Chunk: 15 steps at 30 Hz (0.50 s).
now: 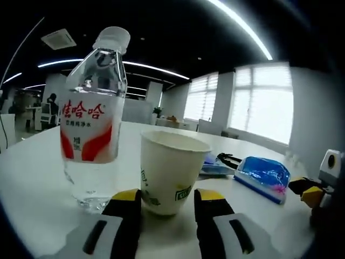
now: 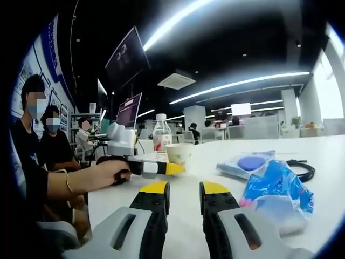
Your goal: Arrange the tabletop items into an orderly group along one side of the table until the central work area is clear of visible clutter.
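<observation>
Paper cup (image 1: pixel 171 171), white with a green printed mark, stands upright on the white table (image 1: pixel 32 167) directly ahead of the left tongs (image 1: pixel 168 200), its base between the two yellow-tipped jaws. Jaws are spread wider than the cup's foot; whether either pad touches the cup wall, cannot tell. Left tongs read as released, nothing grasped.

Just to the left of the cup and the left jaw: clear water bottle (image 1: pixel 94 116), upright, white cap, red-and-white label with red characters. Bottle and cup stand close, a narrow gap visible between them.

To the right of the left tongs and farther out: a blue plastic packet (image 1: pixel 262 177) lying flat, a second bluish packet (image 1: pixel 214 166) beyond the cup, a black cable (image 1: pixel 229 159) next to it. The other tongs' yellow tip (image 1: pixel 311 195) enters at far right.

Right gripper view: right tongs (image 2: pixel 184 200) hover above the table, jaws apart, nothing between them. Ahead and left, a person's hand (image 2: pixel 110 171) holds the left tongs (image 2: pixel 175 169), with the cup (image 2: pixel 179 152) and bottle (image 2: pixel 161 138) at their tip. Right of the right tongs, near: crumpled blue-and-clear bag (image 2: pixel 277 191); beyond it a flat packet with a blue disc (image 2: pixel 249 163); a black cable loop (image 2: pixel 303 168) farther right. Seated people at left background.
</observation>
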Each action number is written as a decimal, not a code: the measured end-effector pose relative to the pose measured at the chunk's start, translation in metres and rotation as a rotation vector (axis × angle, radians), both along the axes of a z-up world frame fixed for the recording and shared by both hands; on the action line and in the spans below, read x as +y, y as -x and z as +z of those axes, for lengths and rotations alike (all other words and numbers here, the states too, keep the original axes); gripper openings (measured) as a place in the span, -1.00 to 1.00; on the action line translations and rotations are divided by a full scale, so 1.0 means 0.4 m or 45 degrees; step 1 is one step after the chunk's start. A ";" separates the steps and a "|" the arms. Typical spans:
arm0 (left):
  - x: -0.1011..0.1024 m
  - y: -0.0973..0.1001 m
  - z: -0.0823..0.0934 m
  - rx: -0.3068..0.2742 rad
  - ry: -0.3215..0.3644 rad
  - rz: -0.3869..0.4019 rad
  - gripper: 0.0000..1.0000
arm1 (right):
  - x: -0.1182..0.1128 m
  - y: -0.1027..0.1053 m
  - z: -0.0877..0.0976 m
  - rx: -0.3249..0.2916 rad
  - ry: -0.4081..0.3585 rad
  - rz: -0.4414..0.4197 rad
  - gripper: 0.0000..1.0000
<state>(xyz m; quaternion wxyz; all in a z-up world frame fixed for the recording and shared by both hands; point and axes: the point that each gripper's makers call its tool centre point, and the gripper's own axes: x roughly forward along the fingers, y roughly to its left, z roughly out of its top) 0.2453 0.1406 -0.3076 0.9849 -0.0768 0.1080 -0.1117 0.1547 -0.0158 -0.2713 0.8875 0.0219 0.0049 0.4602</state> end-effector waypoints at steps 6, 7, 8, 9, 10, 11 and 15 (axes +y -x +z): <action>0.001 0.001 0.003 -0.010 -0.004 -0.002 -0.19 | -0.001 -0.001 -0.003 0.005 0.012 -0.005 -0.54; 0.001 0.001 0.003 -0.010 -0.005 -0.002 -0.19 | 0.000 -0.002 -0.004 0.004 0.015 -0.005 -0.54; 0.002 0.000 0.004 -0.012 -0.007 -0.002 -0.19 | 0.000 -0.001 -0.005 0.004 0.018 -0.005 -0.53; 0.001 0.000 0.005 -0.014 -0.010 -0.006 -0.19 | 0.002 -0.001 -0.005 0.003 0.021 -0.003 -0.52; 0.001 0.002 0.006 -0.017 -0.012 -0.004 -0.18 | 0.002 0.000 -0.005 0.003 0.023 -0.003 -0.51; 0.002 0.005 0.012 -0.037 -0.030 -0.003 -0.18 | 0.002 0.000 -0.007 0.004 0.029 -0.003 -0.50; 0.000 0.011 0.011 -0.033 -0.041 0.000 -0.09 | 0.004 0.001 -0.009 0.005 0.044 -0.006 -0.47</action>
